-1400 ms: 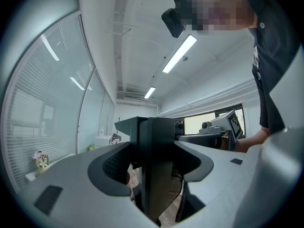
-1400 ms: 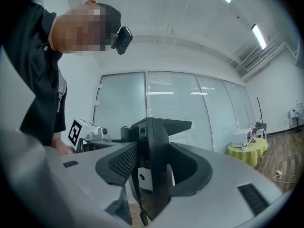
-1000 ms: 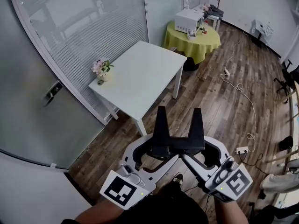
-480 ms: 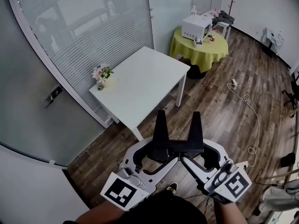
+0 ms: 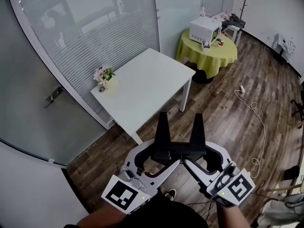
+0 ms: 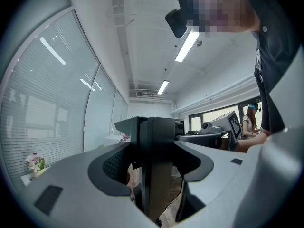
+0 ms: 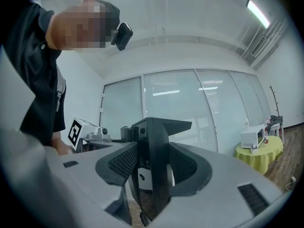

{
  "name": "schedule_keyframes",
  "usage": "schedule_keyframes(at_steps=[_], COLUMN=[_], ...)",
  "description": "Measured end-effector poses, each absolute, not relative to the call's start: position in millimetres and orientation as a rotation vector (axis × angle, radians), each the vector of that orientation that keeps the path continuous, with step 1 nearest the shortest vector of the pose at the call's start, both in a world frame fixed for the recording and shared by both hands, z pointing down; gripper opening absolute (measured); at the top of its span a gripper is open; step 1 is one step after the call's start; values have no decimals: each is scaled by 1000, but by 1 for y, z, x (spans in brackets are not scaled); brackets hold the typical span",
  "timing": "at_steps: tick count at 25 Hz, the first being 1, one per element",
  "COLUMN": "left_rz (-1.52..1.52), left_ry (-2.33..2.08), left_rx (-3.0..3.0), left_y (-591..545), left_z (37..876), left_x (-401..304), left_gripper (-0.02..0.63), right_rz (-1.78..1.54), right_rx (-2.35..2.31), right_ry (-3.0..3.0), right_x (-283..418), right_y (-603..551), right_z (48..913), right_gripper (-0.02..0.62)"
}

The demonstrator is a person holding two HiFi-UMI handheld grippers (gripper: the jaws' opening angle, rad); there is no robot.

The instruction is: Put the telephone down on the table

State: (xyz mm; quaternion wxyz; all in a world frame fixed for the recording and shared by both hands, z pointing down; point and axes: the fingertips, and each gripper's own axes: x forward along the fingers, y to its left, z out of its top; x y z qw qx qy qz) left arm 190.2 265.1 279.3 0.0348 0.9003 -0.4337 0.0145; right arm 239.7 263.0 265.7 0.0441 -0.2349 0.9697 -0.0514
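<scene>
No telephone shows in any view. The white table (image 5: pixel 147 87) stands ahead on the wood floor, a small vase of flowers (image 5: pixel 103 74) on its far left corner. My left gripper (image 5: pixel 163 120) and right gripper (image 5: pixel 197 121) are held side by side in front of my body, short of the table's near corner, both pointing forward. Each one's black jaws are pressed together with nothing between them. In the left gripper view the left gripper (image 6: pixel 154 129) rises as one dark block, and the right gripper (image 7: pixel 154 127) looks the same in its own view.
A curved glass wall with blinds (image 5: pixel 85 37) and a door handle (image 5: pixel 53 96) runs along the left. A round yellow-clothed table (image 5: pixel 207 49) carrying a white box (image 5: pixel 204 28) stands beyond the white table. A white cable (image 5: pixel 256 122) trails over the floor at right.
The head view has shifted: both tables now sit a little further right in the picture. The two grippers keep the same shut, side-by-side pose.
</scene>
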Motion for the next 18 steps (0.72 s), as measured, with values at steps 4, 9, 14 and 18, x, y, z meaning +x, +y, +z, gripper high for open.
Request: schedule_keyframes(at_steps=[4, 9, 14, 18], left_rz=[52, 27, 2, -15], left_ry=[-1339, -1330, -1314, -1308], left_rx=[2757, 2757, 2763, 2751], left_y=[244, 205, 160, 123], left_z=[284, 291, 289, 288], left_x=[187, 174, 154, 130], left_gripper=[279, 279, 279, 279], right_rz=[-147, -148, -148, -146], right_rx=[-715, -725, -745, -753], right_ry=[2958, 2966, 2975, 2987], right_x=[239, 225, 204, 181], right_y=[240, 202, 157, 121], right_z=[272, 277, 274, 274], right_gripper=[227, 227, 227, 227])
